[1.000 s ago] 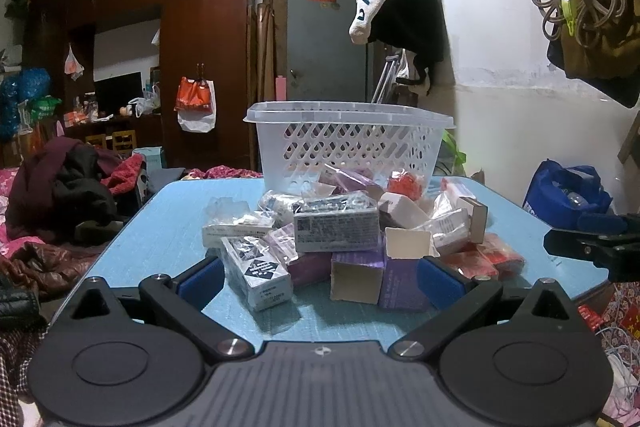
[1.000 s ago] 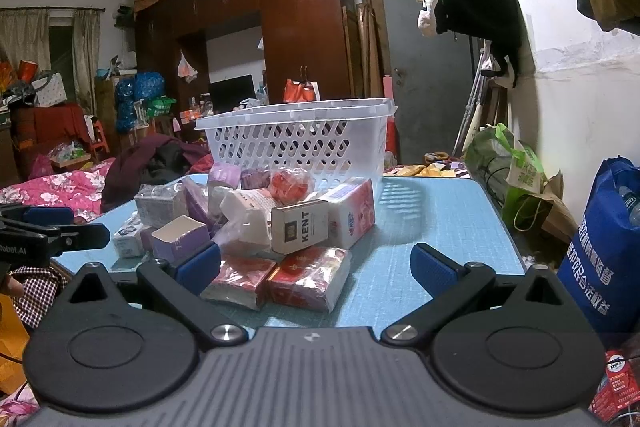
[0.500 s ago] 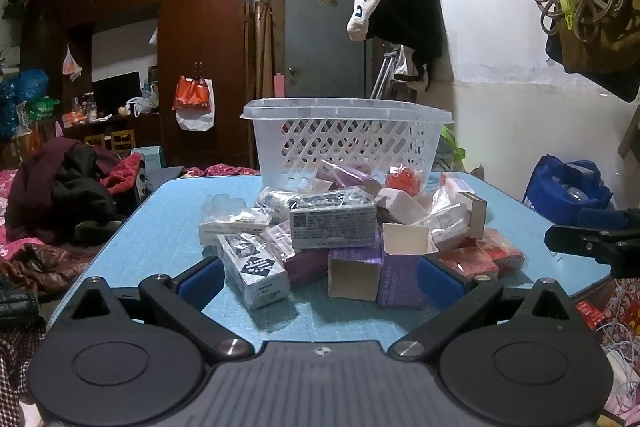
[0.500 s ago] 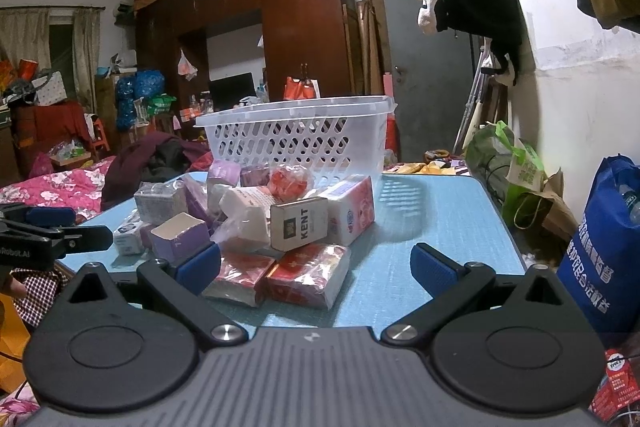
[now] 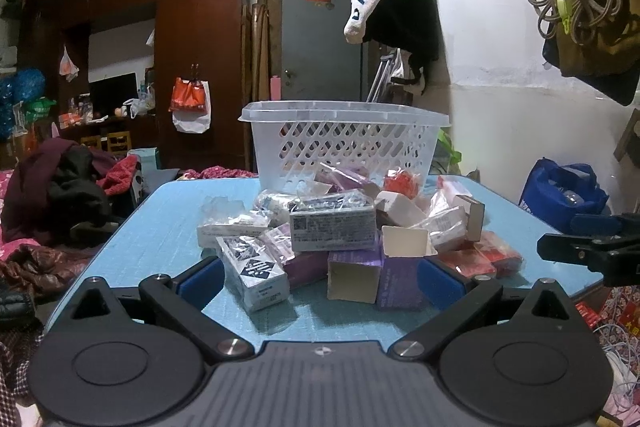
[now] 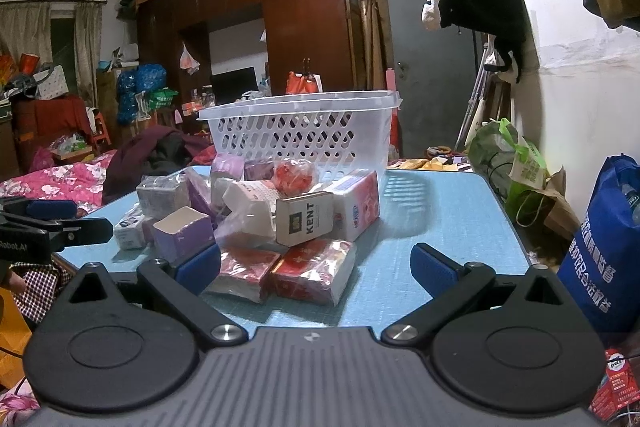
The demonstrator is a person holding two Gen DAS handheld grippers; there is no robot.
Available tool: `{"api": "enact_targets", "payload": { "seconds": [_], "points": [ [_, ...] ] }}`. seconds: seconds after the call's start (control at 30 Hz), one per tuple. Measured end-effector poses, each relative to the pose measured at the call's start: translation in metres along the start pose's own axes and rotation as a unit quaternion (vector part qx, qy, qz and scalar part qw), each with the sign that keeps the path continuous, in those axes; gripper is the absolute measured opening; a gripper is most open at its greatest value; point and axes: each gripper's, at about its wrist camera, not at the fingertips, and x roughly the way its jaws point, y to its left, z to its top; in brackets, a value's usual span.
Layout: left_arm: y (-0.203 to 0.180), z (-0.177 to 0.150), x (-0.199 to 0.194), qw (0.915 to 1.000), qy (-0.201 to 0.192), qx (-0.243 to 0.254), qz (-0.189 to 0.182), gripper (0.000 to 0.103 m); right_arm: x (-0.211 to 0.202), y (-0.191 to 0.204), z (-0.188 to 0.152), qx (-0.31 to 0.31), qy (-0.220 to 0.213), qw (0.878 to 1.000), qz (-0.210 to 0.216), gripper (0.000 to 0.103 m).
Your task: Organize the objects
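Note:
A pile of small boxes and packets lies on the blue table (image 5: 168, 227). A white perforated plastic basket (image 5: 344, 143) stands behind the pile; it also shows in the right wrist view (image 6: 300, 131). My left gripper (image 5: 320, 279) is open and empty at the near edge of the pile, with a black-and-white box (image 5: 252, 267) and purple boxes (image 5: 352, 275) between its fingers' line. My right gripper (image 6: 316, 265) is open and empty, in front of red packets (image 6: 312, 271) and a KENT box (image 6: 304, 219).
The table's right edge (image 6: 504, 207) drops to a blue bag (image 6: 604, 259) and green bags on the floor. Clothes are heaped on the left (image 5: 60, 187). The right gripper shows at the right in the left wrist view (image 5: 592, 251).
Both grippers have crept slightly closer to the pile; nothing taken hold of.

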Motion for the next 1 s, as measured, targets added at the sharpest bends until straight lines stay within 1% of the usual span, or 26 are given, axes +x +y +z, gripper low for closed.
{"api": "enact_targets", "payload": {
  "seconds": [0.17, 0.33, 0.47, 0.6, 0.67, 0.73, 0.77, 0.83, 0.9, 0.93, 1.0],
  "points": [
    [0.000, 0.000, 0.000, 1.0000, 0.000, 0.002, 0.001, 0.103, 0.000, 0.000, 0.000, 0.002, 0.002, 1.000, 0.008, 0.103],
    [0.004, -0.001, 0.003, 1.0000, -0.005, 0.001, 0.006, 0.103, 0.001, -0.003, -0.002, 0.025, -0.001, 0.998, 0.064, 0.103],
    [0.012, 0.004, 0.011, 0.9998, -0.011, -0.013, 0.002, 0.103, 0.008, -0.001, -0.002, 0.024, -0.009, 0.998, 0.053, 0.103],
    [0.014, 0.016, 0.029, 0.9996, -0.015, -0.021, -0.006, 0.102, 0.029, -0.005, 0.009, 0.022, -0.010, 0.999, 0.039, 0.103],
    [0.013, 0.021, 0.042, 0.9997, -0.012, -0.019, -0.012, 0.101, 0.042, -0.007, 0.014, 0.019, 0.000, 0.999, 0.034, 0.097],
    [0.012, 0.023, 0.055, 0.9997, -0.005, -0.018, -0.015, 0.101, 0.054, -0.012, 0.018, 0.028, 0.011, 0.999, 0.036, 0.082],
    [0.012, 0.023, 0.060, 0.9997, -0.001, -0.019, -0.015, 0.100, 0.059, -0.013, 0.018, 0.032, 0.018, 0.999, 0.040, 0.078],
    [0.013, 0.023, 0.069, 0.9996, 0.004, -0.021, -0.017, 0.100, 0.063, -0.013, 0.016, 0.037, 0.022, 0.998, 0.046, 0.068],
    [0.013, 0.020, 0.076, 0.9996, 0.007, -0.021, -0.019, 0.100, 0.066, -0.011, 0.015, 0.036, 0.028, 0.998, 0.045, 0.064],
    [0.013, 0.018, 0.077, 0.9996, 0.007, -0.021, -0.019, 0.100, 0.068, -0.009, 0.015, 0.037, 0.031, 0.998, 0.044, 0.064],
    [0.013, 0.017, 0.078, 0.9995, 0.002, -0.023, -0.019, 0.100, 0.070, -0.008, 0.013, 0.031, 0.037, 0.998, 0.042, 0.061]
  ]
}}
